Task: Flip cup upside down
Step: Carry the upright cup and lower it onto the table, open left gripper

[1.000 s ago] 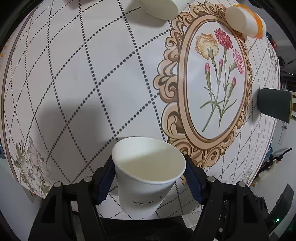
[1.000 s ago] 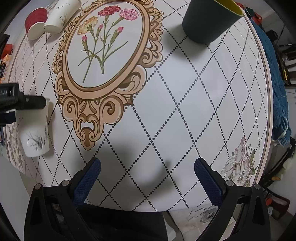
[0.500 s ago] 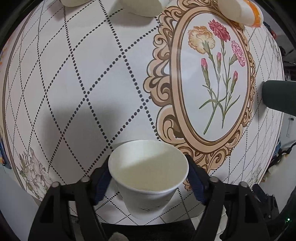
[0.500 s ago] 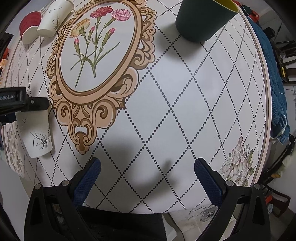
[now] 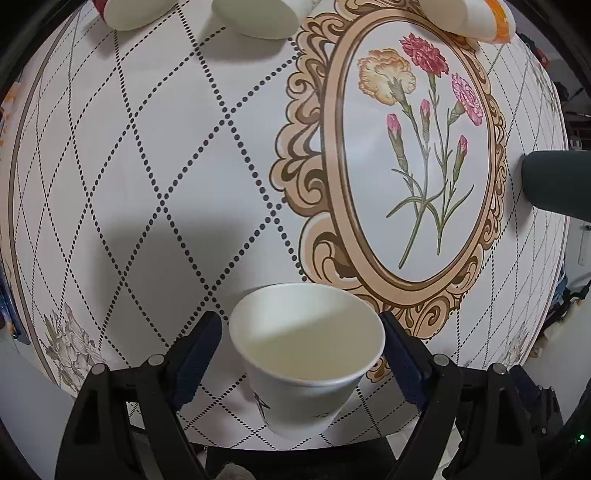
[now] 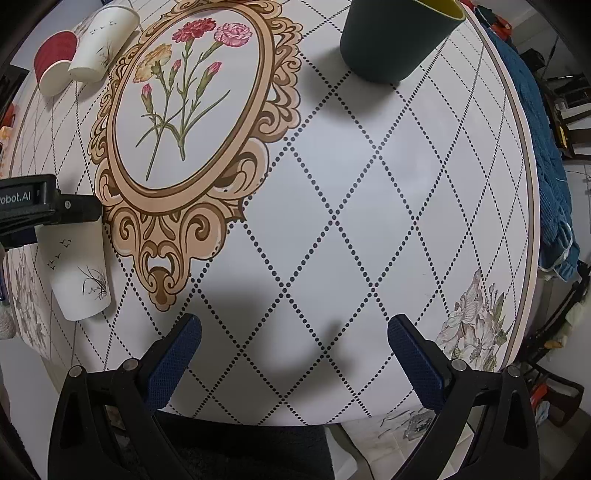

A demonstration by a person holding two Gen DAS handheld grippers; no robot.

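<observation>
A white paper cup (image 5: 306, 354) with a bird and grass print stands upright, mouth up, near the table's front left edge. My left gripper (image 5: 301, 354) straddles it with the jaws open: a clear gap shows beside the left finger, the right finger is at the rim. The cup also shows in the right wrist view (image 6: 79, 273), standing on the table under the left gripper's body (image 6: 44, 205). My right gripper (image 6: 293, 362) is open and empty above the table's front edge.
The round table (image 6: 369, 206) has a flower medallion print. A dark green cup (image 6: 391, 40) stands at the back right. A red cup (image 6: 55, 64) and a white cup (image 6: 99, 42) lie at the back left. An orange-and-white cup (image 5: 476, 16) lies at the far edge.
The left gripper's jaws have opened off the white cup, which has gone from held a little above the table to standing on it. The right gripper has stayed open and hardly moved.
</observation>
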